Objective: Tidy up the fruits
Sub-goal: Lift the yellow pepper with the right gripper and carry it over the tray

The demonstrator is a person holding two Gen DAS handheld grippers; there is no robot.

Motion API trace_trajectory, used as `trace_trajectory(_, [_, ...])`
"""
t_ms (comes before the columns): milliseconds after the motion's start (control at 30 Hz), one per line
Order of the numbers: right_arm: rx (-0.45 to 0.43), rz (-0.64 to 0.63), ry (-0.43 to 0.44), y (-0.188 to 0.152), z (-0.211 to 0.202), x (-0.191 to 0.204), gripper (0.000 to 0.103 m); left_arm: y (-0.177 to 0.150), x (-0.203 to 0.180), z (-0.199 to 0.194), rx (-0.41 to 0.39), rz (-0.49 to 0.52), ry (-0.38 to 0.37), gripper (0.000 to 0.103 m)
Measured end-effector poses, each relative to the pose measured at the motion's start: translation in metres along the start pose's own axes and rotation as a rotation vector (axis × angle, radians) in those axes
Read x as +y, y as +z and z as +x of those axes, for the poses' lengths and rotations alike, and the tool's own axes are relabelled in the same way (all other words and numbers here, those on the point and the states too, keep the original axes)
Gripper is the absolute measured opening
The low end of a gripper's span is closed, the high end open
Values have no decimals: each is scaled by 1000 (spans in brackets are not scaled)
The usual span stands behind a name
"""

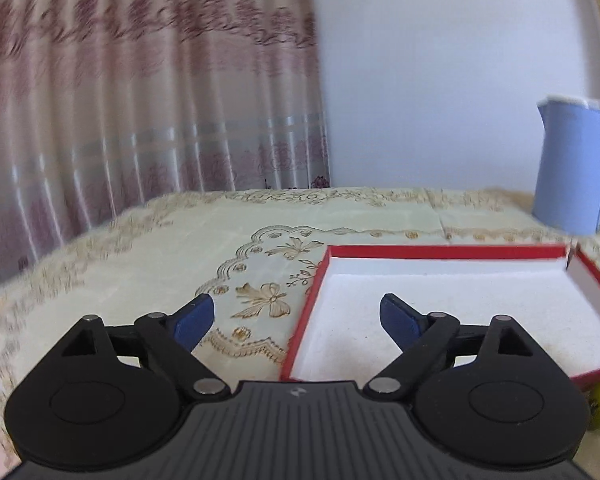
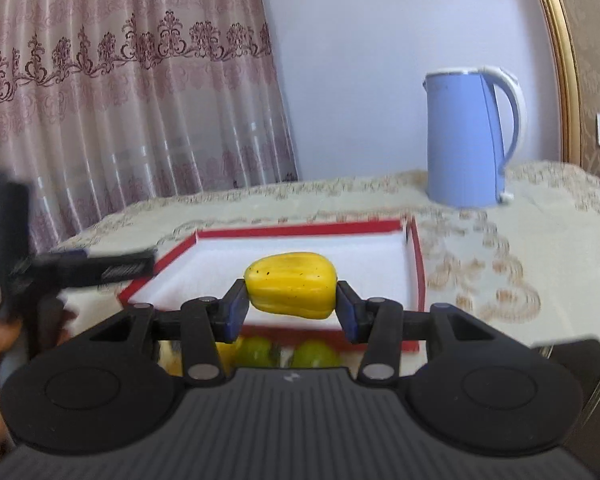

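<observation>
Right gripper point(image 2: 291, 306) clamps yellow fruit point(image 2: 291, 289); red box point(image 2: 414, 264), kettle point(image 2: 466, 140) beyond.

Patterned pink curtain point(image 2: 120, 100) (sheer), pale wall point(image 2: 360, 60), embroidered tablecloth point(image 1: 180, 248)

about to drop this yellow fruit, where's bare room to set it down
The red box's white floor is bare throughout. The tablecloth left of the box is open too. It is crowded at the box's near edge, where the green fruits lie under the right gripper holding the yellow fruit.
</observation>
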State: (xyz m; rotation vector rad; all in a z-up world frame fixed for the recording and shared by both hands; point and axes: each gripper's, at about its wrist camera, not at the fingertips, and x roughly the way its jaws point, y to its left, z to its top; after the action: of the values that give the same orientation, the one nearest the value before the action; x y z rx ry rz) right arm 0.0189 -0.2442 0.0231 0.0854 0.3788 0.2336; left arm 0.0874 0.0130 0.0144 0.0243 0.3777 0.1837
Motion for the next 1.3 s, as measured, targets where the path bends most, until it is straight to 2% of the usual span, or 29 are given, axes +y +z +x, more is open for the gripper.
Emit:
trace_trajectory(133, [-19, -44, -6, 23, 18, 3, 44, -4, 16, 2, -23, -85, -13, 91])
trace_trajectory(333, [-50, -25, -6, 58, 55, -5, 44, -7, 17, 4, -19, -73, -34, 91])
trace_trajectory(467, [-67, 36, -8, 50, 72, -17, 44, -9, 18, 5, -14, -76, -41, 91])
trace_trajectory(533, [-49, 75, 15, 41, 79, -25, 44, -9, 18, 8, 8, -77, -62, 91])
trace_trajectory(633, [-33, 75, 0, 33, 85, -33, 44, -10, 17, 9, 27, -75, -87, 91])
trace_trajectory(833, [-2, 120, -17, 23, 92, -50, 44, -10, 18, 6, 0, -82, -93, 91])
trace_trajectory(1000, [-5, 105, -32, 21, 92, -48, 44, -11, 14, 4, -20, -58, -63, 91])
trace_trajectory(1133, [27, 94, -50, 19, 98, -46, 44, -11, 11, 3, -23, -38, -65, 91])
trace_trajectory(1233, [43, 89, -49, 17, 102, -45, 44, -11, 11, 1, -32, -40, -65, 98])
trace_trajectory(1300, [46, 91, -50, 17, 103, -46, 44, -10, 11, -1, -47, -39, -54, 99])
